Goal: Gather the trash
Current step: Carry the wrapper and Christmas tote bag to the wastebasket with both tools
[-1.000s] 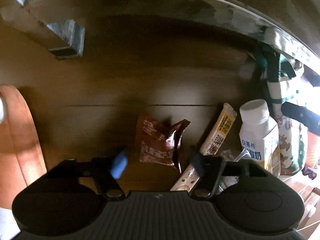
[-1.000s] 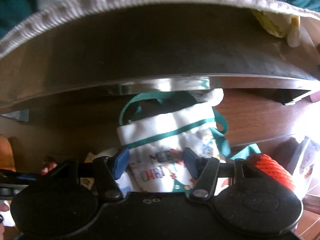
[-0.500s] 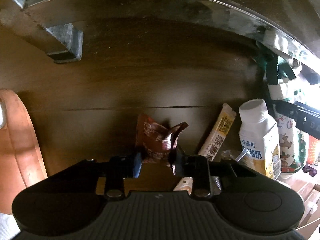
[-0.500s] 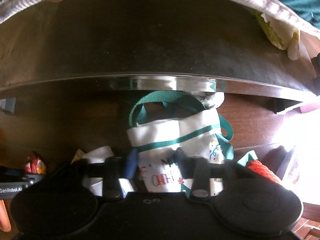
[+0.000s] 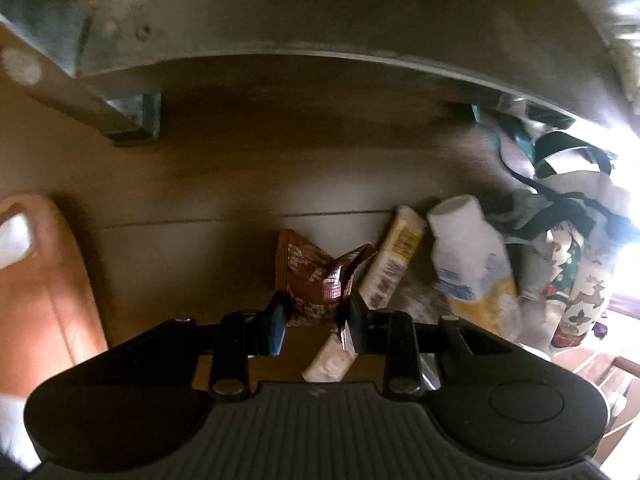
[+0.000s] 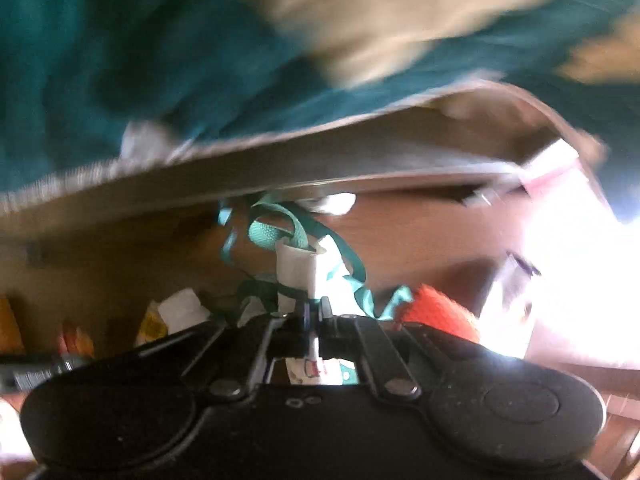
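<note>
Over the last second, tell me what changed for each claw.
The left claw closed on the brown wrapper; its jaws are closing further. The right claw shut on the white bag and lifted, bunching it. The yellow stick pack and milk bottle stayed on the floor.

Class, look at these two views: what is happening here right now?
A person with a gripper in each hand is collecting trash from a wooden floor beside low furniture. The left gripper has its jaws closing on a crumpled brown wrapper. The right gripper is shut on the cloth bag. A yellow packet and a milk bottle lie uncollected.
</note>
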A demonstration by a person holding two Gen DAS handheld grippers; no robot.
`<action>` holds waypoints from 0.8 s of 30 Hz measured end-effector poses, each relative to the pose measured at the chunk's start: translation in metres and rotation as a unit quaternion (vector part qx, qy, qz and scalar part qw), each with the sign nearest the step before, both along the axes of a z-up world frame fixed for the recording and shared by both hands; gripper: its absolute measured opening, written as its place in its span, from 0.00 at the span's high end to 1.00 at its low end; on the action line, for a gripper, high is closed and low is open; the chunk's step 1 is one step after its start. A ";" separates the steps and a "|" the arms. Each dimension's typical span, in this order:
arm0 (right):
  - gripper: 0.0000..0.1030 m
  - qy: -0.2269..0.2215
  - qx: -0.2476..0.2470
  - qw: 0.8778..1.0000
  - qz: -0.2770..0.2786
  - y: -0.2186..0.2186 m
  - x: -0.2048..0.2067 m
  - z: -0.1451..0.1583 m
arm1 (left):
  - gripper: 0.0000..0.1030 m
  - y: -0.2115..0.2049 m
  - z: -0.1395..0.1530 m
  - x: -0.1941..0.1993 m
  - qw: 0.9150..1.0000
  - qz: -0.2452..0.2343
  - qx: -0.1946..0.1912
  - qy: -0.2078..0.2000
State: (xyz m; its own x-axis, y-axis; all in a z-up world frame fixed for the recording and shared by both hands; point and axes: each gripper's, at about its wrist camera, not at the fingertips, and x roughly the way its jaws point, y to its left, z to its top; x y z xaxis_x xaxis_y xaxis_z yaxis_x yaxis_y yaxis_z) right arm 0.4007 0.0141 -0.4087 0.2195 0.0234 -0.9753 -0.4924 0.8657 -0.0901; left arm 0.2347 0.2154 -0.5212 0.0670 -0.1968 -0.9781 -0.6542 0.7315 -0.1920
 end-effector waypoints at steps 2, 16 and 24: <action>0.98 -0.002 0.015 0.999 -0.038 -0.012 -0.004 0.024 | 0.71 -0.007 0.019 -0.002 1.000 0.004 -0.006 -0.009; 0.98 -0.073 0.104 0.991 -0.035 -0.063 -0.066 0.196 | 0.71 -0.059 0.201 -0.017 0.991 -0.059 0.032 -0.118; 0.98 -0.137 0.196 0.971 -0.030 -0.128 -0.104 0.309 | 0.70 -0.095 0.324 -0.030 0.976 -0.079 0.093 -0.182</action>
